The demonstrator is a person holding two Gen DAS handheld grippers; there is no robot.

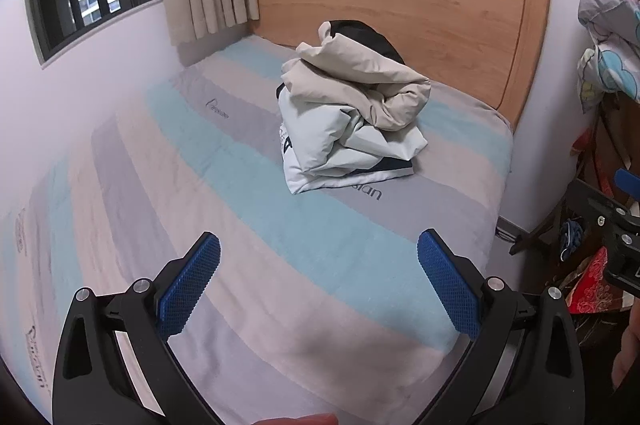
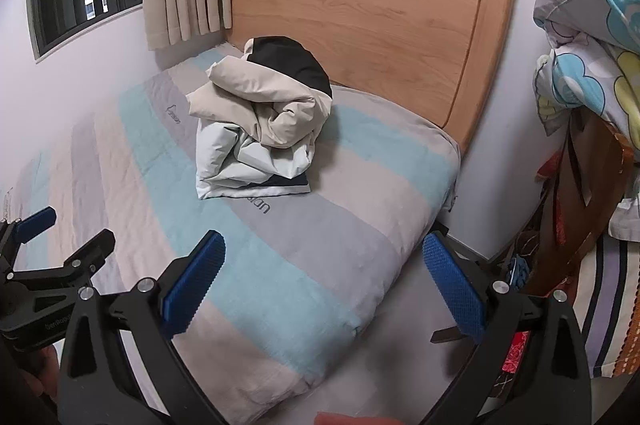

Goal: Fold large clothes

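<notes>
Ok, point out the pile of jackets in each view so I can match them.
Left wrist: pile of jackets sits right of centre, upper half, on the bed.
Right wrist: pile of jackets sits left of centre.
Shared landmark: wooden headboard right behind it.

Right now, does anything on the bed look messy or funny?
Yes. The puffy cream and white jackets sit in a crumpled heap near the wooden headboard, with a black lining showing on top, not folded flat. The striped bedsheet lies fairly smooth. Both grippers, left gripper and right gripper, are open and hold nothing.
</notes>
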